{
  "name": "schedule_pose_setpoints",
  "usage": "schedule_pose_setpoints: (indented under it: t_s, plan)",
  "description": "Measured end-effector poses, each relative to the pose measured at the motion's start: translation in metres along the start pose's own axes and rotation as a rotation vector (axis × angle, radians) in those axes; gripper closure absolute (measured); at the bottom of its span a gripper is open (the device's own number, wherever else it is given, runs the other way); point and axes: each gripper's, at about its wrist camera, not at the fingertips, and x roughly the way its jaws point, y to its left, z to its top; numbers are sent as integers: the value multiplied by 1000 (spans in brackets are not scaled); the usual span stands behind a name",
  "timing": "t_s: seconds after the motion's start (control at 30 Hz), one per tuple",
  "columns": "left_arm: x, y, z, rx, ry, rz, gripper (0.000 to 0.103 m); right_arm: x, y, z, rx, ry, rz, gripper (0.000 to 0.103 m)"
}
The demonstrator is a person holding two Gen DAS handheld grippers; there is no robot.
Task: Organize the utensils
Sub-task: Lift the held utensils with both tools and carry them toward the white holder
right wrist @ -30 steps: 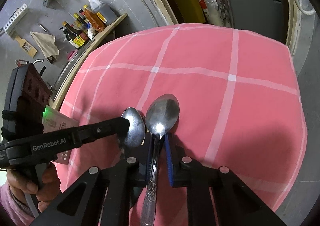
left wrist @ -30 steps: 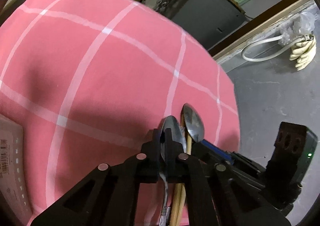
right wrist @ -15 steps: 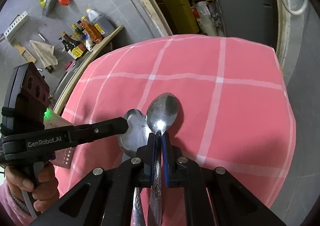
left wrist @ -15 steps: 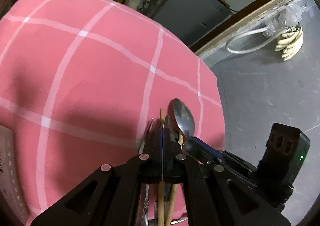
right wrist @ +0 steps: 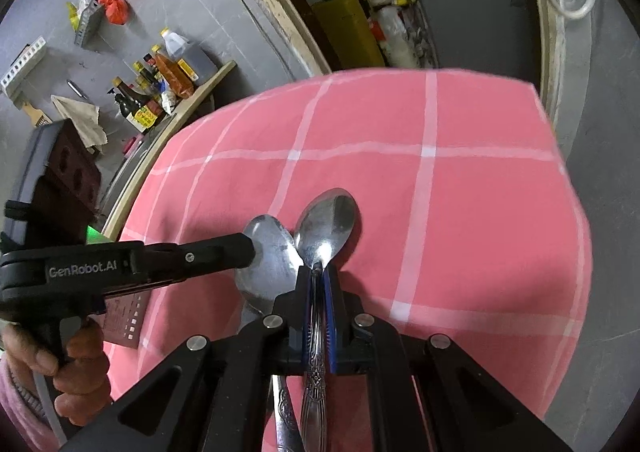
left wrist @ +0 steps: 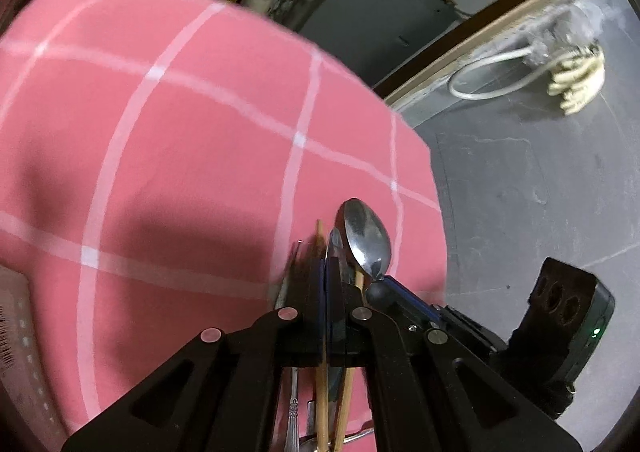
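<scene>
Two spoons were pinched: right gripper [right wrist: 318, 276] held one spoon [right wrist: 328, 223], left gripper [left wrist: 326, 272] the other spoon [right wrist: 268, 256], just beside it. Best aligned parallel before release onto pink cloth [right wrist: 460, 211].

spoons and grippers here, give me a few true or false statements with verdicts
1. The right gripper is shut on a spoon. True.
2. The tablecloth is blue with dots. False: it is pink with white grid lines.
3. The left gripper holds a second spoon beside the first. True.
4. Both spoon bowls point back toward the person. False: they point forward, away from the handles and over the cloth.
5. Wooden chopsticks show under the left gripper in its own view. True.
6. The shelf bottles stand on the tablecloth. False: they stand off it, against the grey wall.
</scene>
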Motion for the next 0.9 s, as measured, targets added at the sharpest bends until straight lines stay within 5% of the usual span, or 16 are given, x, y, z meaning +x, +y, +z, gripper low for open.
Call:
schedule_pose_setpoints:
  t_s: [0.5,0.9]
  plan:
    - [-88,-50,-22,187,-349,95,103,-85,35,-1,-43,-389,-56,100]
    - [-217,-70,-23,263,-637,126,103,-144,119,9,-121,-651,-17,100]
